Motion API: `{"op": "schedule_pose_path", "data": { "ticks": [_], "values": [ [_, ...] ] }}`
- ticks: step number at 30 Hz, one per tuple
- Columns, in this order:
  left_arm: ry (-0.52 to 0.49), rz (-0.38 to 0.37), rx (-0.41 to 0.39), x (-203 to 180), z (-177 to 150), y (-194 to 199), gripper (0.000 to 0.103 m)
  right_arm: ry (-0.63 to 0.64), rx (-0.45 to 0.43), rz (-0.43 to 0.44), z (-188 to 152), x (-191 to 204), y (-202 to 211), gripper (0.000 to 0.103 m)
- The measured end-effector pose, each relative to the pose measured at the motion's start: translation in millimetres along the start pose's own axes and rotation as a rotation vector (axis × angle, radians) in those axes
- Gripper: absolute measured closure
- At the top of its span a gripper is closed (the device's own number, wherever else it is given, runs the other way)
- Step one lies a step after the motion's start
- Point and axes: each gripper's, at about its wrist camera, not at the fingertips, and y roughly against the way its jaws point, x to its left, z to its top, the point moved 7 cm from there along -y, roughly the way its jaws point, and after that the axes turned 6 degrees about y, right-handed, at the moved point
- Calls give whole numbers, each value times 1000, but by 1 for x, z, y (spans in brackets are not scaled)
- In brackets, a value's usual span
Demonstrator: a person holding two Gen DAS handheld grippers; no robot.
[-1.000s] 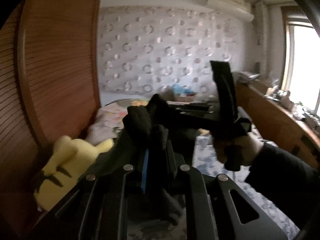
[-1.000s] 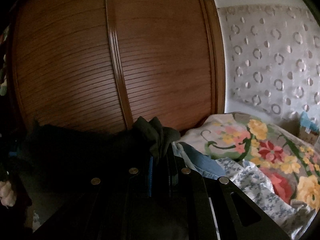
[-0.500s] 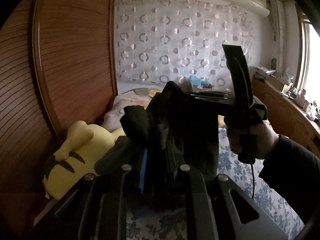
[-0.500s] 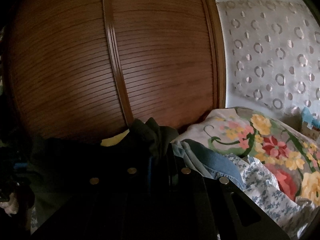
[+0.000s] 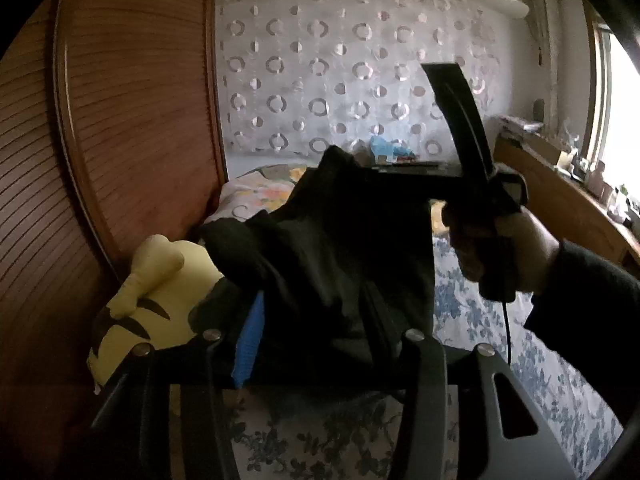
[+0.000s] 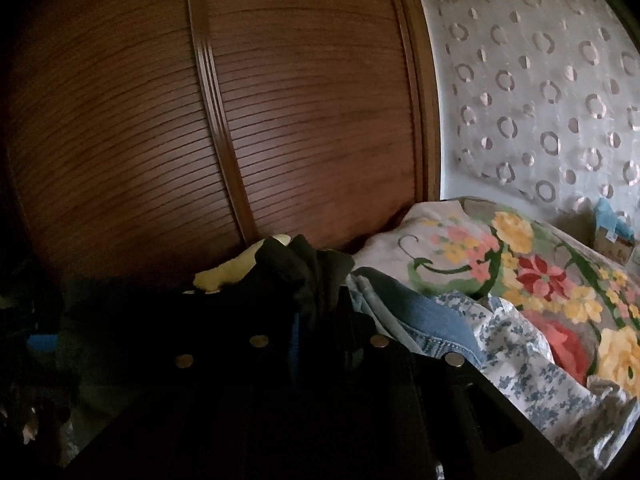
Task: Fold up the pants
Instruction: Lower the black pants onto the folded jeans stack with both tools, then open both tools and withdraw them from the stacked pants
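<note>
Over bed: black pants (image 5: 344, 240) held up above the bed (image 5: 500, 360), bunched, draped between both hand-held grippers.
Left hand-held gripper (image 5: 316, 312): jaws partway apart, just been opening; pants fabric hangs between the fingers, blue pad (image 5: 248, 344) exposed on the left, cloth no longer pinched tight against it.
Right hand-held gripper (image 6: 320, 312): jaws have just been opening a little, gap narrow; a wad of pants fabric (image 6: 308, 272) sticks up from between the fingers, seems held in there; too dark to see pad contact.
Right hand (image 5: 516, 248): seen from left wrist view, wrapped on the gripper handle, dark sleeve (image 5: 588, 308), cable hanging under it.
Pants position: top edge stretched from the right gripper's tips across to the left gripper, rest sagging down toward the bed sheet.
Plush (image 5: 156, 292): yellow, dark stripes, lying on the bed by the wardrobe (image 5: 120, 120), left of the pants; a bit of it shows behind the pants in right wrist view.
Bedding: floral quilt (image 6: 540, 280) and blue-print sheet (image 6: 528, 376) to the right; denim piece (image 6: 436, 328) just beside the right gripper.
Back wall: circle-pattern curtain (image 5: 340, 72).
Desk (image 5: 568, 200): along window side, cluttered.
</note>
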Motion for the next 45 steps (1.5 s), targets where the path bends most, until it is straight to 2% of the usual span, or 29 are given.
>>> {"op": "schedule_pose_path", "data": {
  "ticks": [4, 7, 11, 12, 17, 27, 45],
  "values": [
    [-22, -9, 3, -1, -4, 4, 52, -34, -7, -1, 4, 2, 7, 72],
    [-22, -27, 5, -4, -6, 6, 42, -61, -39, -6, 3, 1, 20, 61],
    [-34, -35, 0, -10, -9, 8, 29, -76, -49, -35, -11, 0, 33, 59],
    [-34, -37, 2, -10, -10, 9, 28, -81, -51, -44, -14, 0, 37, 59],
    [-33, -31, 0, -10, -14, 11, 28, -99, -62, -97, -29, 4, 60, 58],
    [-24, -8, -28, -14, -16, 30, 28, -90, -51, -78, -42, 55, 102, 58],
    [-42, -21, -60, -22, -28, 76, 28, -131, -39, -166, -60, 122, 181, 58]
  ]
}}
